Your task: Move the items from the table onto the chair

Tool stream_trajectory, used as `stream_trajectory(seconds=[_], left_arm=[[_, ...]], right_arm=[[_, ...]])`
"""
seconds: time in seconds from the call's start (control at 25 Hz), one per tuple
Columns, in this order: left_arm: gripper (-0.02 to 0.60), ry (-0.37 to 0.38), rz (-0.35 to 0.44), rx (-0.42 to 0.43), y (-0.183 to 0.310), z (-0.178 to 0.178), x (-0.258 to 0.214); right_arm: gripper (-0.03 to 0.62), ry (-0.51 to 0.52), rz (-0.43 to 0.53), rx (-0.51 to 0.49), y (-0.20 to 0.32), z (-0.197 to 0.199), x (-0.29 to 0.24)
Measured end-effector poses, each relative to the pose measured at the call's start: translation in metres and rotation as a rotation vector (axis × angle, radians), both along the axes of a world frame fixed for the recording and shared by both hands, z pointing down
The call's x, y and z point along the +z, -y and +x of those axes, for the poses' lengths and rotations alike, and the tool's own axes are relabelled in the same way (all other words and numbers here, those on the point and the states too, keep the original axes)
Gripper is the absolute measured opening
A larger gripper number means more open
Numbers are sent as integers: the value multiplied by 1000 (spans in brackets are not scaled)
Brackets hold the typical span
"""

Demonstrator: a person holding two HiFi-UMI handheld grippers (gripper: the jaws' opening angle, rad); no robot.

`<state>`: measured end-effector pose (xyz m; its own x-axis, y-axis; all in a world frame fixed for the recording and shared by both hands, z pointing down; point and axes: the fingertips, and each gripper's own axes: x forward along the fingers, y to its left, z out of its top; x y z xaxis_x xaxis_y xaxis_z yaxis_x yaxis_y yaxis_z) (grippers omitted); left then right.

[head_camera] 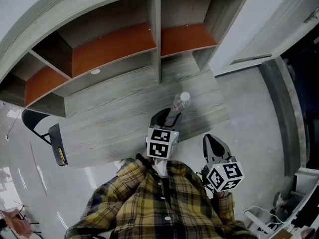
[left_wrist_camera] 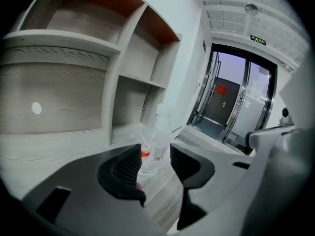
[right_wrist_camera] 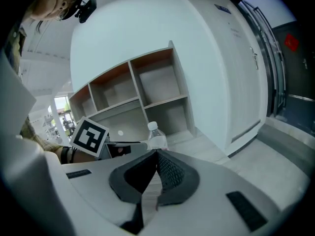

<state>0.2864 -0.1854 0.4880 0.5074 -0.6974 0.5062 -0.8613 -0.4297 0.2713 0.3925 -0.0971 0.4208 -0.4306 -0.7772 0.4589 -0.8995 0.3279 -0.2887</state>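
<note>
On the grey wood-grain table (head_camera: 114,118), near its front edge, standing upright: a clear round plastic bottle (head_camera: 180,103) with a white cap and a bit of red on its label, print too small to read. On either side of it, the dark ribbed pads of the left gripper (left_wrist_camera: 156,163), partly open, not squeezing. Off to the side, over smooth grey floor, the right gripper (right_wrist_camera: 156,154), tips pinched together, holding nothing. Behind, wooden shelves (head_camera: 114,49) with orange backs
</note>
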Motion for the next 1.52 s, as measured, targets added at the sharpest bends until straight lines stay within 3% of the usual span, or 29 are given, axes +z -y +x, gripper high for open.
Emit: stream_trajectory(seconds=[0.2,0.32,0.56,1.08,1.4,1.52], left_arm=[[327,34,17,48,21,17,23],[351,53,27,69,29,26,31],[362,112,21,98,43,34,61],[333,130,-7,120,54,40,69],[327,125,16,71,41,11,45],[327,104,27,6,33,-16,30]], right_arm=[[17,5,-39,42,-1,16,12],[17,7,-52,58,0,21,14],[17,4,-83,73,1,30,22],[17,12,-102,89,5,35,29],[17,28,-72,16,12,19,22],[17,40,-57,-55,17,-2,18]])
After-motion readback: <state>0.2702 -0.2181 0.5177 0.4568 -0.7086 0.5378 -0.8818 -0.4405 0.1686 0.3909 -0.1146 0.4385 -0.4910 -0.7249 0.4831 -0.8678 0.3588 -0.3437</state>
